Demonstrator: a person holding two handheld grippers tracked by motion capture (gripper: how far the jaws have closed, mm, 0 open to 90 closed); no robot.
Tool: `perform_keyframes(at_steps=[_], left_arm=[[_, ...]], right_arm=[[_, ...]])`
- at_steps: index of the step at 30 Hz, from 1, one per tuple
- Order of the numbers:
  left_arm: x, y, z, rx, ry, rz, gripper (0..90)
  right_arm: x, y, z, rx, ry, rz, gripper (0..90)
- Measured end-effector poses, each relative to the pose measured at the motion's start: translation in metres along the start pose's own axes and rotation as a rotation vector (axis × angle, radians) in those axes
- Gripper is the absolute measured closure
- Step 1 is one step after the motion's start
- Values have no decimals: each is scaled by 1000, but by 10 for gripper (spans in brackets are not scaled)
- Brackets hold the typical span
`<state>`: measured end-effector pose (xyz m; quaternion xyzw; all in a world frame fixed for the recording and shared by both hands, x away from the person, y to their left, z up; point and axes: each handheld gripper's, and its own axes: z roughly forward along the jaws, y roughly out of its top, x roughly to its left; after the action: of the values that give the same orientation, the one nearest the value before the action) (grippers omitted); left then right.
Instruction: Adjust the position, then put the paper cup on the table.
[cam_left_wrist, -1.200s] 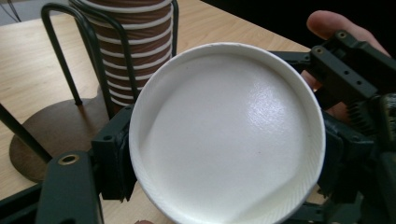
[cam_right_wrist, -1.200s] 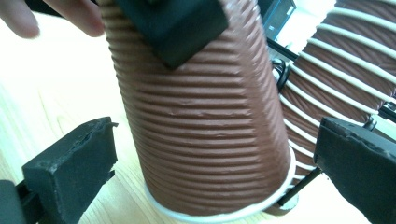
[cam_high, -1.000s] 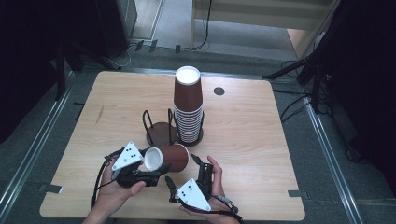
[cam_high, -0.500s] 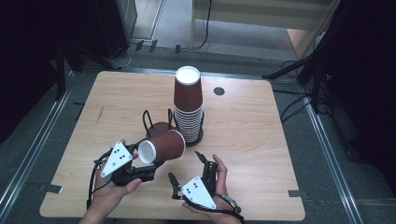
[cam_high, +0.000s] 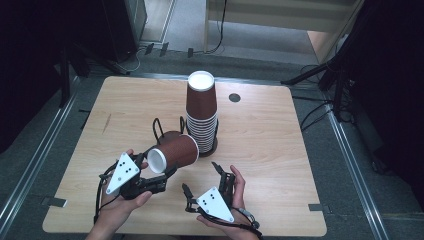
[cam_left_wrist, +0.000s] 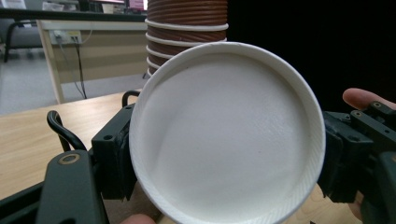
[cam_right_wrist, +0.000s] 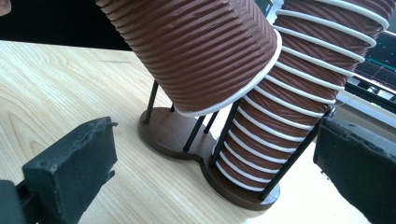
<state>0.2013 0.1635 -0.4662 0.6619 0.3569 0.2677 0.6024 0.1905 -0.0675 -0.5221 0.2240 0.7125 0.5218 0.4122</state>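
two grippers are working near the table's (cam_high: 280, 130) front edge. the left gripper (cam_high: 159, 176) is clamping a brown cup (cam_high: 172, 152) on its side, white base toward the person, above the rack (cam_high: 165, 131). the right gripper (cam_high: 201, 180) is gaping wide, beside the stack (cam_high: 201, 112).

You're in a lab or office workroom: a wooden table (cam_high: 280, 150) on grey floor, cables (cam_high: 220, 30) trailing at the frame's top, desks (cam_left_wrist: 88, 51) (upper left, left gripper view).
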Motion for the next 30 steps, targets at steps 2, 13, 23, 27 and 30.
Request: perform_keyframes(at_steps=[2, 13, 23, 27, 30], left_arm=[[-1, -1, 0, -12, 0, -1, 229], [3, 2, -1, -54, -7, -38, 229], [5, 3, 1, -110, -13, -62, 229], [6, 3, 1, -124, -6, -62, 229], [7, 4, 1, -136, -13, -75, 228]], right_arm=[[0, 0, 0, 0, -3, 4, 0], [-5, 3, 0, -7, -48, 51, 8], [-12, 20, -9, -37, -60, 161, 66], [-10, 29, -13, -56, -61, 202, 109], [-10, 33, -18, -57, -49, 259, 112]])
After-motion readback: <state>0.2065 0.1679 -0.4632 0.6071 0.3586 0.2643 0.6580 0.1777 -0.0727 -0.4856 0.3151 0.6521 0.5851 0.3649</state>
